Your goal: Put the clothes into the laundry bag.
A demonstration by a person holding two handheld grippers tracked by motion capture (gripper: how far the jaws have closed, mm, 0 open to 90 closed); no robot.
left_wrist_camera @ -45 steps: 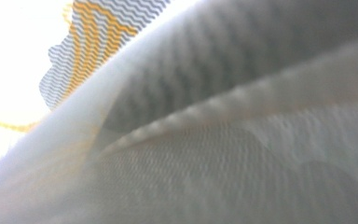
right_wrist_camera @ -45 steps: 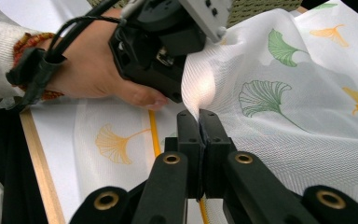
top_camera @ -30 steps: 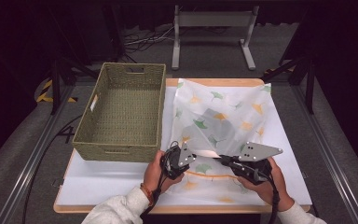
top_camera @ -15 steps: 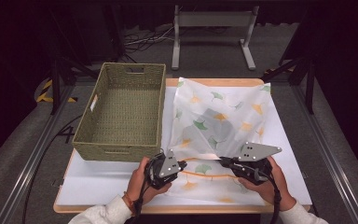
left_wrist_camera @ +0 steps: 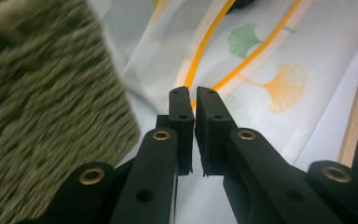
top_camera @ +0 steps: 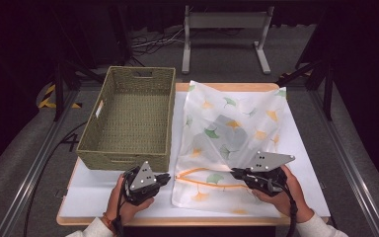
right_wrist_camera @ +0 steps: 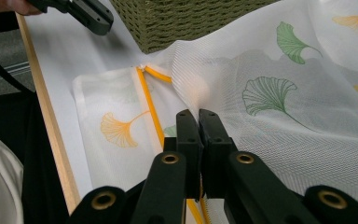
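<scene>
Mesh bag [top_camera: 232, 143] is lying flat on the right half of the white tabletop [top_camera: 94, 202], long axis running from near edge to far edge, its orange zipper [top_camera: 212, 183] crossing the near end side to side. Basket [top_camera: 128, 118] is sitting just left of it, empty as far as the high view shows.

Left gripper [top_camera: 164, 178] is hovering off the bag's near-left corner, beside the basket's near-right corner, pointing right toward the zipper's end. Its jaws have just been easing apart; a thin gap is showing in the left gripper view [left_wrist_camera: 195, 100], nothing between them, zipper lying just ahead of the tips.

Right gripper [top_camera: 235, 174] is sitting on the bag near the zipper's right part, jaws pressed together [right_wrist_camera: 198, 116]; they look pinched on mesh by the zipper, though the hold itself is hidden.

Left hand is nearer the zipper's loose end. Both hands are low, forearms coming over the near edge.
</scene>
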